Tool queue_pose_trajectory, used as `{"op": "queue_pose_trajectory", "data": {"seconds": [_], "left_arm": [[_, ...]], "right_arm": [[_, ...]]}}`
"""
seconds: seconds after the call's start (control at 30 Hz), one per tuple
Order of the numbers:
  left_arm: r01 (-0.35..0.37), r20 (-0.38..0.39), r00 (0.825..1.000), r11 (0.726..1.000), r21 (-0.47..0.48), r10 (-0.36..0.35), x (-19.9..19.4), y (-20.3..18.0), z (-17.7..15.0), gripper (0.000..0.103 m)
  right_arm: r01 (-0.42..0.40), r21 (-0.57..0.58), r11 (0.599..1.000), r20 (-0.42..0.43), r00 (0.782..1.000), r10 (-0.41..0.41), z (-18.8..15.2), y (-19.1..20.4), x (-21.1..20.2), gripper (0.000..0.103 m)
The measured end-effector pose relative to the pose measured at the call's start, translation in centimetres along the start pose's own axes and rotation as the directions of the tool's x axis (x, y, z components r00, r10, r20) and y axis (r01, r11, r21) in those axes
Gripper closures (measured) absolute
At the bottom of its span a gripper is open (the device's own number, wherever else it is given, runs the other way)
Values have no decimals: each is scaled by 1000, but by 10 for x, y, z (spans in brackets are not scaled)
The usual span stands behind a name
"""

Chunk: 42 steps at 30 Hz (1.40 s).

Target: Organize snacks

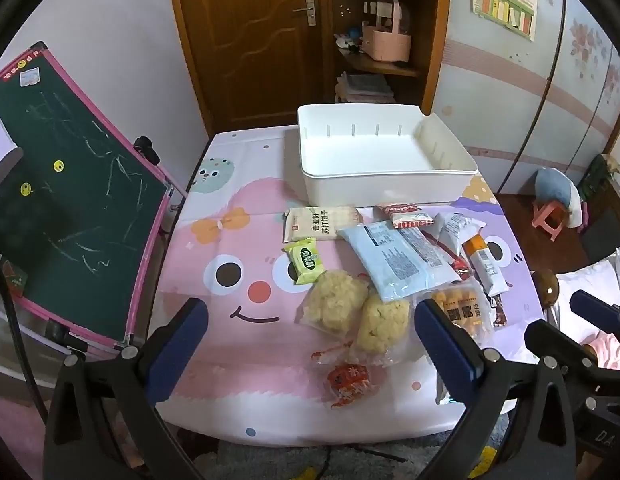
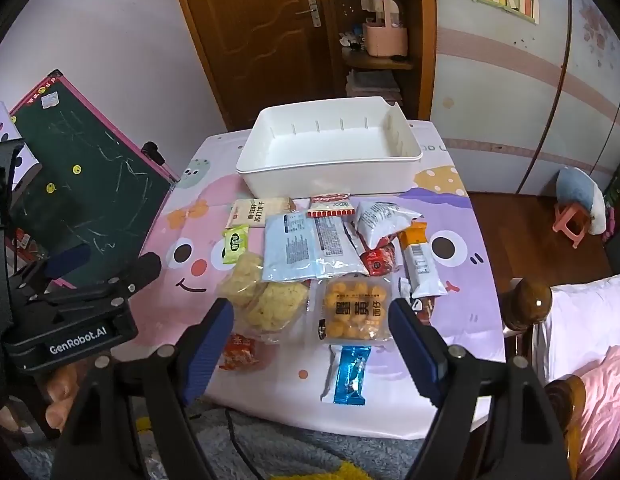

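Right wrist view shows the right gripper spread wide and empty, hovering over the yellow-ball snack pack. The left gripper, equally apart, hangs above the puffed snack bags. Every snack lies on the tabletop in front of the empty white bin. Sorting hasn't begun; next comes descending and closing on one pack.

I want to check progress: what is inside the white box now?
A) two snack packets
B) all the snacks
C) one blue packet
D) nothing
D: the white box shows only its bare white floor, and the snack packets lie on the table in front of it.
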State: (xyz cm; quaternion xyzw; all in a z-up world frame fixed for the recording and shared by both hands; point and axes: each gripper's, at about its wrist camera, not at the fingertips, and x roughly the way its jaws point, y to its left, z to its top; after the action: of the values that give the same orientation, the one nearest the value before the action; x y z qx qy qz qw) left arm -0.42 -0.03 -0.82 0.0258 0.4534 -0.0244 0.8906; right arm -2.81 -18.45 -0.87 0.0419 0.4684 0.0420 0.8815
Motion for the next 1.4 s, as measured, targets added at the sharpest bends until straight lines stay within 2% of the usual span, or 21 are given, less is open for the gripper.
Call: {"op": "queue_pose_trajectory", "data": {"seconds": [0.33,0.6,0.93,1.1,1.23,1.4], "left_arm": [[21,-3,1000,1000,13,-21,-4,-3,-1,0],[29,5,1000,999,15,-29,-9,-5,-3,0],[35,-12,999,999,35,-34,-16,-8,-8,0],[16,7,1000,997,71,-16,-24,-11,-9,0],[40,16,999,998,55,-41,-28,-5,-7,0],[10,46,999,999,52,-12,-32,0,-3,0]], "right_arm": [[-29,7,1000,5,1000,29,2,4,-4,23],[-63,26,998,19,998,62,-2,0,-11,28],[-40,25,999,22,999,40,-7,2,-17,28],[-36,22,999,27,999,35,-9,3,-21,28],[-35,21,999,36,999,34,-9,2,-24,28],[-13,21,1000,67,998,12,-6,0,-33,28]]}}
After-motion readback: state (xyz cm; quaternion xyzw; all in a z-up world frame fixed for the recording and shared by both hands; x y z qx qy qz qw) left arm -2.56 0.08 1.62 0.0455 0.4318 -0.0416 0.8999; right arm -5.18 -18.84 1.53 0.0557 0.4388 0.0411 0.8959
